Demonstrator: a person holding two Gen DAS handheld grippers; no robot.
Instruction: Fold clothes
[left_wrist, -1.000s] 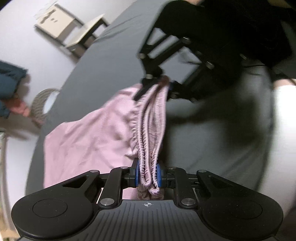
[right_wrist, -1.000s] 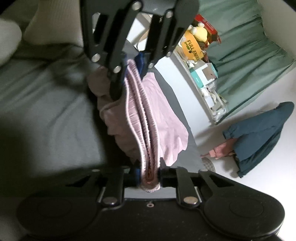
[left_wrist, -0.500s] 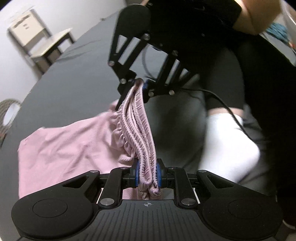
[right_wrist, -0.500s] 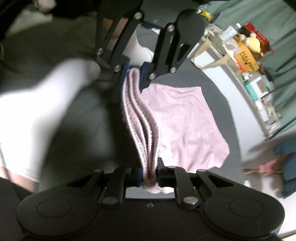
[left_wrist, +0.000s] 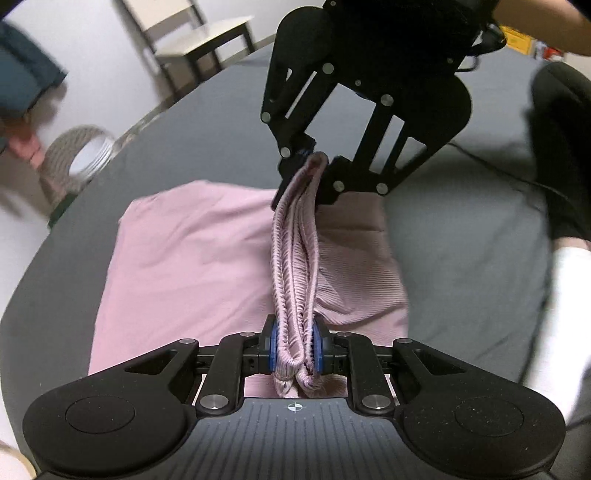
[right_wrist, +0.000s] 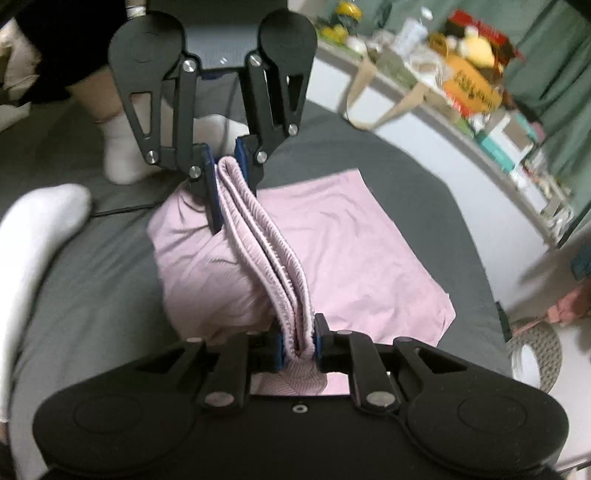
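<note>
A pink ribbed garment (left_wrist: 192, 266) lies partly spread on a dark grey bed sheet (left_wrist: 207, 122). Its gathered elastic waistband (left_wrist: 293, 258) is stretched taut between the two grippers, bunched in several layers. My left gripper (left_wrist: 294, 341) is shut on one end of the waistband, blue pads pressing it. My right gripper (left_wrist: 314, 162) faces it from above and is shut on the other end. In the right wrist view the right gripper (right_wrist: 298, 345) clamps the waistband (right_wrist: 258, 251), the left gripper (right_wrist: 225, 162) holds the far end, and the pink garment (right_wrist: 354, 251) hangs and spreads below.
A person's white-socked feet (right_wrist: 37, 236) rest on the grey bed sheet (right_wrist: 81, 295) close to the cloth. A pale chair (left_wrist: 195, 37) and a woven basket (left_wrist: 79, 155) stand beyond the bed edge. A cluttered shelf (right_wrist: 461, 85) runs along green curtains. A thin cable (left_wrist: 491, 166) crosses the sheet.
Both grippers swung round together and rose, keeping the waistband stretched between them. The pink cloth below now lies flatter and more spread on the sheet. The grips have not changed.
</note>
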